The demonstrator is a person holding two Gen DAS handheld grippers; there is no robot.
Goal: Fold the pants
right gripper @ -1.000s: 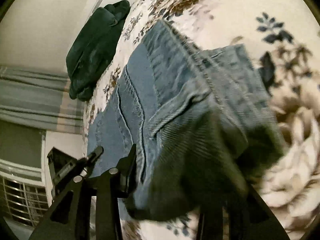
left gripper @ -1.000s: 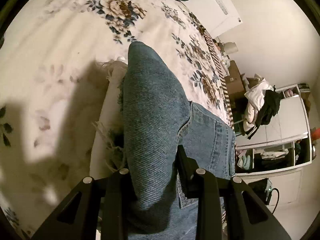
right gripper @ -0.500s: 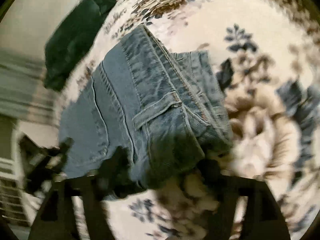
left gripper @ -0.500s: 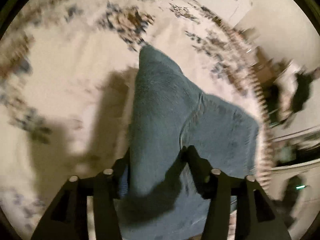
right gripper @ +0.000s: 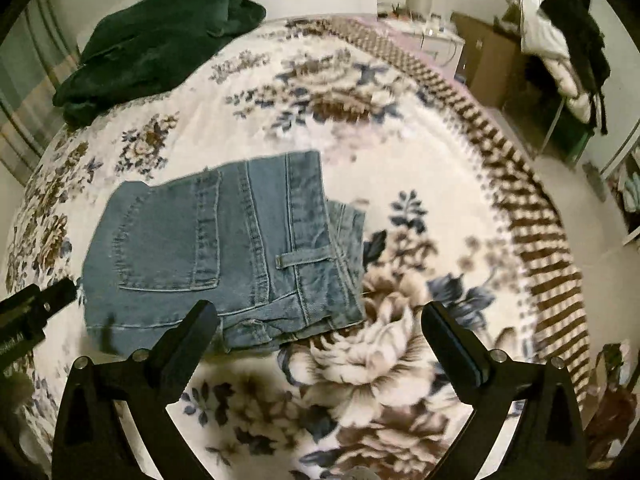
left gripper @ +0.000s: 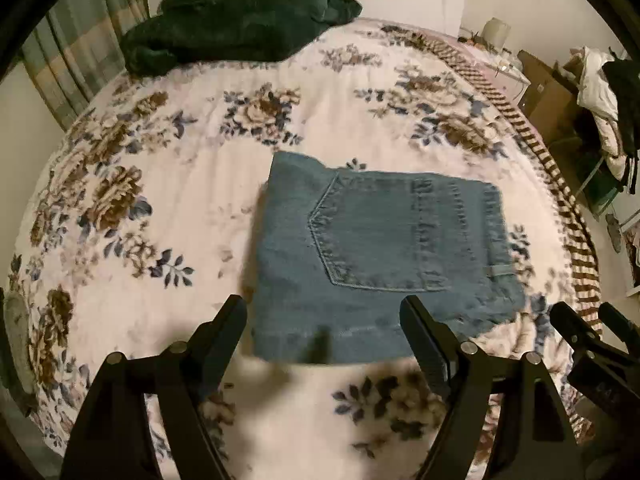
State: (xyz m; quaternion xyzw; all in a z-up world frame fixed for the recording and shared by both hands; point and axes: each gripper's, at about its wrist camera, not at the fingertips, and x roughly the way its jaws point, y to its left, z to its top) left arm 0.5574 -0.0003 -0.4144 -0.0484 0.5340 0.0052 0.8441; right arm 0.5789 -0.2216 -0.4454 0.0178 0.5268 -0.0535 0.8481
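Jeans [left gripper: 380, 248] matt stitched denim; bedspread [left gripper: 160, 220] soft plush; blanket [left gripper: 232, 16] velvety.

A lived-in home bedroom: a bed [left gripper: 320, 128] under a floral blanket fills the view, a dark green blanket [left gripper: 236, 12] heaped at eleven o'clock, curtains [left gripper: 76, 56] at ten, and clothes piled on furniture [left gripper: 600, 92] (with cardboard boxes beside) at two.

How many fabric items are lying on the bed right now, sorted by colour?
Blue: 1, the folded blue denim pants
Dark green: 1, the bunched dark green plush blanket at the far end
Total: 2, both resting on the white floral bedspread
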